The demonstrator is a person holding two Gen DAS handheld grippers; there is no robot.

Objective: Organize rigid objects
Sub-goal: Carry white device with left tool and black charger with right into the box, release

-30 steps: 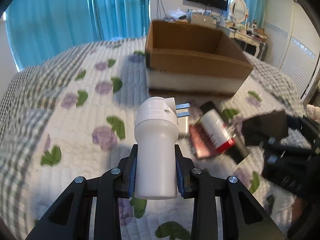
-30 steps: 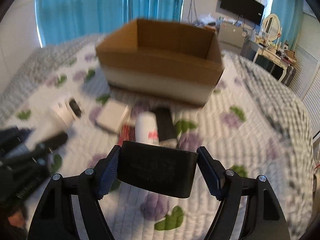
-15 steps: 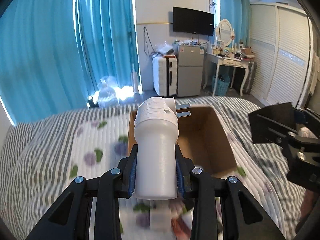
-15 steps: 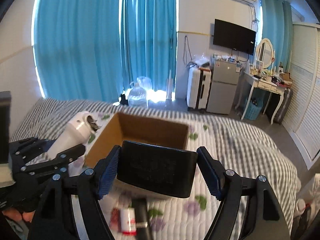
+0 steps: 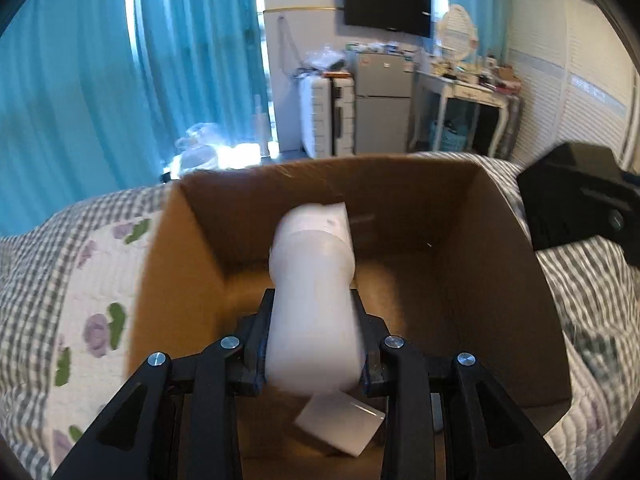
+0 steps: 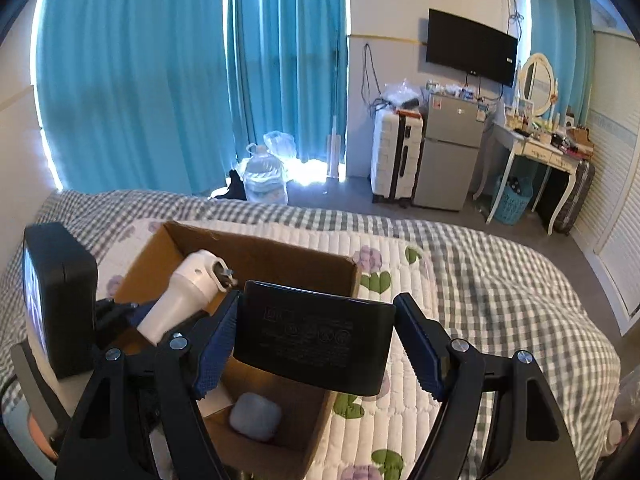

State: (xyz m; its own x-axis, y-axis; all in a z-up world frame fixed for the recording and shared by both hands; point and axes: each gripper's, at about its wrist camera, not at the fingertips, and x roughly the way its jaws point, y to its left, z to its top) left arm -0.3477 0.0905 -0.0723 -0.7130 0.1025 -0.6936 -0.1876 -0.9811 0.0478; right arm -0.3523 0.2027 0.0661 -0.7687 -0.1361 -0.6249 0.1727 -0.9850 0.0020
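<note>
Left tongs (image 5: 314,344) opening around white plug-in device (image 5: 316,280), right tongs (image 6: 316,344) clamping black adapter (image 6: 312,344), above cardboard box (image 5: 520,280) on floral quilt (image 6: 460,300).

white plug-in device (image 5: 312,300) tilted over the open cardboard box (image 5: 520,280); black power adapter (image 6: 314,336) above the box's near corner; small grey-blue case (image 6: 256,422) lying inside.

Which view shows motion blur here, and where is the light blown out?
Left wrist view: white plug-in device and cardboard box rim smeared, room behind soft. Right wrist view: sharp, black adapter lettering visible. Both: glare under the curtains, fisheye bending.
</note>
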